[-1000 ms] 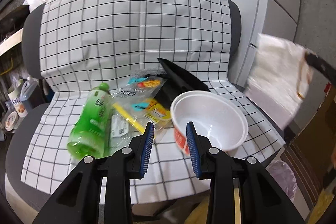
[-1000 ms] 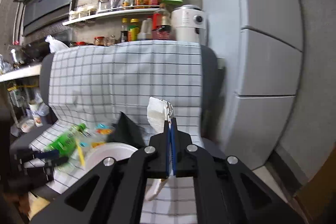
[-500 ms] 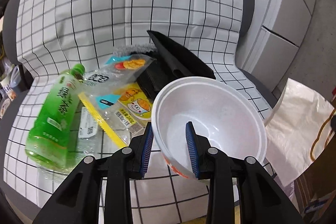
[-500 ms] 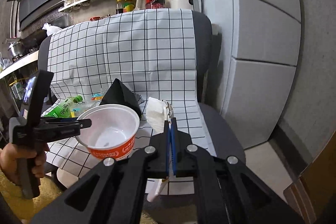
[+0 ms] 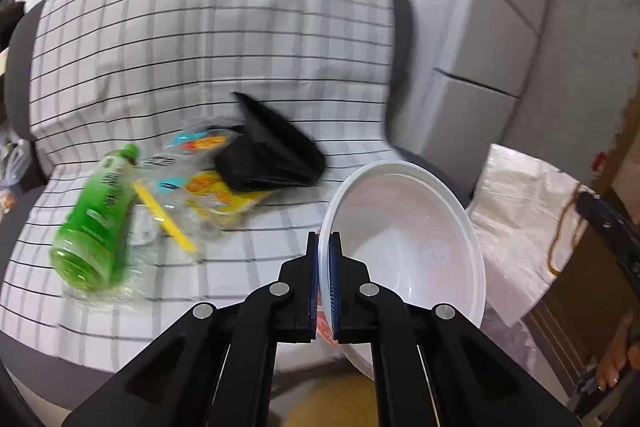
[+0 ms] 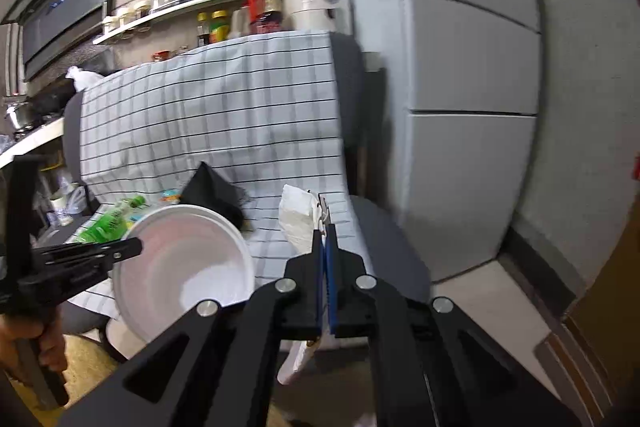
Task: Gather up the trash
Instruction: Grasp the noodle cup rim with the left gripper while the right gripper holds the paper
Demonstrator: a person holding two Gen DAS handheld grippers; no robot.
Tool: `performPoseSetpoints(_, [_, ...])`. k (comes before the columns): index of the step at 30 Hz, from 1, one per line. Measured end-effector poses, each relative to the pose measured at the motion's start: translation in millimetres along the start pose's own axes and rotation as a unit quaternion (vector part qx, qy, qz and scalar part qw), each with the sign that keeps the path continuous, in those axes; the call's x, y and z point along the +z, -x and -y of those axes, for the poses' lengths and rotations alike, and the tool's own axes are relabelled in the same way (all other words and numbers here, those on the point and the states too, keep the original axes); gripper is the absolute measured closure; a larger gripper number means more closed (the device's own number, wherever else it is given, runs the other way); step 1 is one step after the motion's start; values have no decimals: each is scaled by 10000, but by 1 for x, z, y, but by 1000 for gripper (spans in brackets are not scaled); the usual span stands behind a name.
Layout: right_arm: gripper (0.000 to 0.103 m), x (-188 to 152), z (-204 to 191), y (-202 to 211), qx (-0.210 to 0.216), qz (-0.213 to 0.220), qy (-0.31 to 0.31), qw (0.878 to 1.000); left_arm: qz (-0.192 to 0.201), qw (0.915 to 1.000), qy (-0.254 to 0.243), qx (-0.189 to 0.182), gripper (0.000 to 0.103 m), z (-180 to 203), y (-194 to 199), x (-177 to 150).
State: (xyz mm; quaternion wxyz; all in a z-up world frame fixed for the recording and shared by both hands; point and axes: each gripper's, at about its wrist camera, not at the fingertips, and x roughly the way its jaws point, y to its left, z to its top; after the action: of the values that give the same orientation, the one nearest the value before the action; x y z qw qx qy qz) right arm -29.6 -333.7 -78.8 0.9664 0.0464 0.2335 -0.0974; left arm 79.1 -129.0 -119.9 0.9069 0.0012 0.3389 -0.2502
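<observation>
Left claw [image 5: 324,267] has just been closing and now pinches the bowl [image 5: 404,251] rim, lifted beside the chair [image 5: 208,39]; right claw [image 6: 325,263] clamps the bag [image 6: 298,223]; bottle [image 5: 94,223], wrappers [image 5: 200,183] and black pouch [image 5: 272,159] wait on the chair.

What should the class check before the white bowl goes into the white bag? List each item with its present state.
1. Left tongs clamped on the white bowl rim: ok; jaws have just closed.
2. Bowl clear of the checked cloth: ok, it is lifted and tilted.
3. Right tongs gripping the white bag: ok.
4. Bag mouth open wide enough: cannot tell.
5. Green bottle, snack wrappers, black pouch collected: not ok.
</observation>
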Motion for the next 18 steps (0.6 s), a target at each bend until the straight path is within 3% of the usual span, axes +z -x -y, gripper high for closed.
performPoseSetpoints(10, [101, -58, 69, 42, -1231, -597, -212, 9904, -79, 9948, -477, -892, 98, 93, -17, -23])
performPoseSetpoints(18, [101, -100, 113, 44, -1540, -704, -647, 9834, -232, 9891, -748, -1250, 98, 146, -40, -53])
